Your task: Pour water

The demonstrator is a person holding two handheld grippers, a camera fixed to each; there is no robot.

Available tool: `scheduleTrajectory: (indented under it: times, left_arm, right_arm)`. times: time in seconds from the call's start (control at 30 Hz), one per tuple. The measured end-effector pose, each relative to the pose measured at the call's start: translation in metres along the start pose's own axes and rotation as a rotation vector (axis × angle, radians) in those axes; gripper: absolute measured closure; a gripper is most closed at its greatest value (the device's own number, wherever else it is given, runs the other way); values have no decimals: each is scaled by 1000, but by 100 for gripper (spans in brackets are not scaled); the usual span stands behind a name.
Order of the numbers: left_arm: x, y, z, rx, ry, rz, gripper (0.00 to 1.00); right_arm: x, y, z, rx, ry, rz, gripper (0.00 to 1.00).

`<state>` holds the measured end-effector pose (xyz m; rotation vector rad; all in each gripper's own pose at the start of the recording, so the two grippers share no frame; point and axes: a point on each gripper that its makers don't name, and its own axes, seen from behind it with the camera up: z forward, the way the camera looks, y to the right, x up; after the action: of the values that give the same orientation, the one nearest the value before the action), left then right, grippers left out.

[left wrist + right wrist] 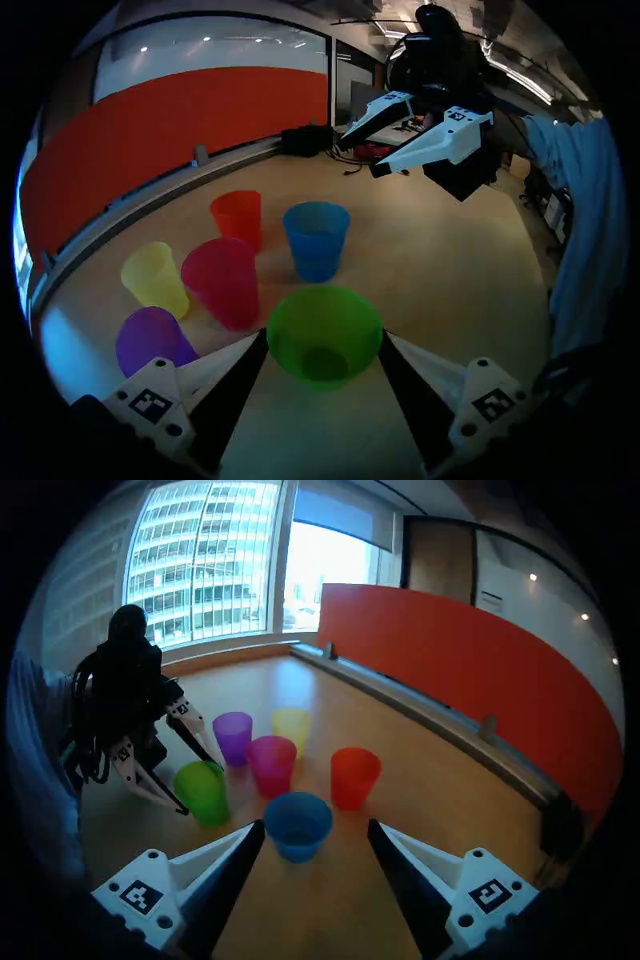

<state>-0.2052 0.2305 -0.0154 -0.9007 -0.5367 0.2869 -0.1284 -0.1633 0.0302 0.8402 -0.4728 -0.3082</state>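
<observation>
Green cup (324,356) stands between the left gripper's (322,333) spread jaws, gripped or merely flanked I cannot tell, and the blue cup (298,832) stands just ahead of the right gripper's (314,824) open jaws; a loose pinch could let a lifted cup slip and spill.

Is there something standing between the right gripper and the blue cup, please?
Nothing visible does. In the right gripper view the blue cup sits in line with the gap between the open jaws of the right gripper, and nothing crosses that line. The red cup and the pink cup stand behind it, out of the path.
</observation>
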Motion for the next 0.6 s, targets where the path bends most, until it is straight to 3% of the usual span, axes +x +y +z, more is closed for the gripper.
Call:
scheduleTrajectory:
  times: [0.3, 0.6]
  left_arm:
    - [-2, 0, 5, 1, -6, 4, 5]
    - [-3, -1, 6, 5, -2, 17, 13]
  right_arm:
    - [-2, 3, 0, 0, 0, 8, 0]
    - [-6, 3, 2, 3, -3, 13, 0]
